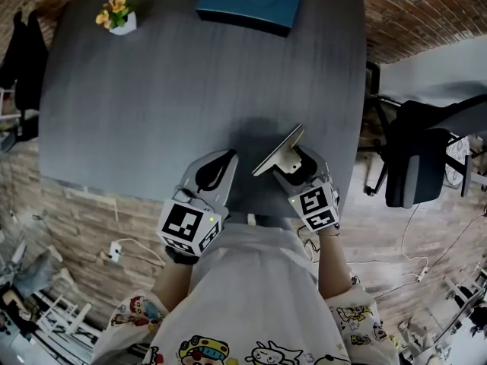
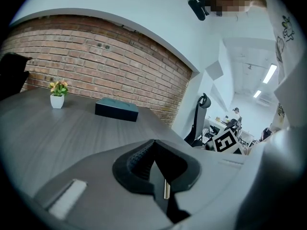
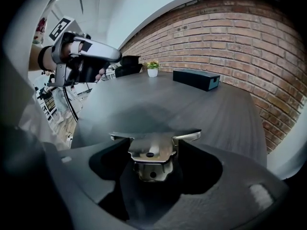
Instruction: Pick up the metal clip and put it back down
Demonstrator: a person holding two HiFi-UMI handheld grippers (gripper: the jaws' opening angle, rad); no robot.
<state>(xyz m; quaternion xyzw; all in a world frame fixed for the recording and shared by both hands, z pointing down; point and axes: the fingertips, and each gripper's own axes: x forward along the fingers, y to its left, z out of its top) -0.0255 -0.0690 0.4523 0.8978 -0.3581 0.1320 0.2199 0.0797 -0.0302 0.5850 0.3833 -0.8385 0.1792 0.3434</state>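
The metal clip point(image 1: 278, 150), a shiny folded spring clip with a wide flat plate, sits tilted between the jaws of my right gripper point(image 1: 294, 163) above the near edge of the grey table point(image 1: 152, 90). In the right gripper view the clip point(image 3: 152, 150) spans the gap, its wings against both inner faces of my right gripper point(image 3: 153, 163), and a shadow lies on the table beyond it. My left gripper point(image 1: 221, 162) hovers beside it on the left, shut and empty; its jaws point(image 2: 154, 163) meet with nothing between them.
A dark blue box point(image 1: 249, 4) lies at the table's far edge, and a small potted flower point(image 1: 118, 17) stands at the far left corner. A black office chair point(image 1: 426, 158) stands off the table's right side. A brick wall runs behind the table.
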